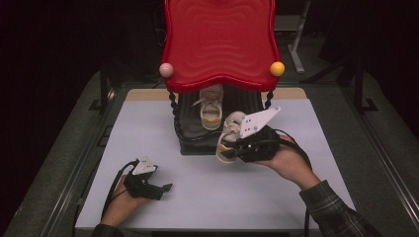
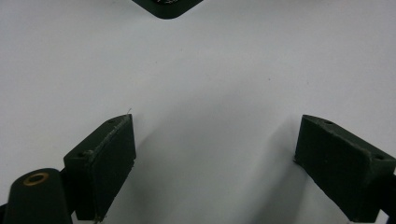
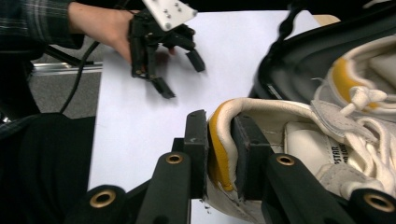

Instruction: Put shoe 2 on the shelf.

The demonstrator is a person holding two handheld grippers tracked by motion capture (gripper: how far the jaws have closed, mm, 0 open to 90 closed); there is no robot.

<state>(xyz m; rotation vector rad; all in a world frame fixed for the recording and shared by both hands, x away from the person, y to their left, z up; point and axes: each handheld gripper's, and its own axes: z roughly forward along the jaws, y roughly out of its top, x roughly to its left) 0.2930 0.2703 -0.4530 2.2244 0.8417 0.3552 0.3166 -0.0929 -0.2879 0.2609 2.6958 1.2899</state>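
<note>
Left tongs (image 1: 165, 187) are seen resting low on the white desk (image 1: 207, 192), jaws spread wide with nothing between them (bare desk surface in the left gripper view). No risk is judged from this side unless the trailing cable is dragged across the work area.

At centre, a black rack (image 1: 190, 140) under a red tray (image 1: 220, 42) is noted, with one shoe (image 1: 211, 111) already placed on it.

To the right, the second shoe (image 1: 228, 138) is held at the rack's front edge by the right tongs (image 3: 219, 154), pinched on the heel collar alone: one jaw inside, one outside. The grip is narrow and the padded collar is soft, so slipping or swinging of the toe is judged likely. The toe could be caught on the rack lip, or the placed shoe could be nudged. Loose laces (image 3: 369, 119) could snag.
</note>
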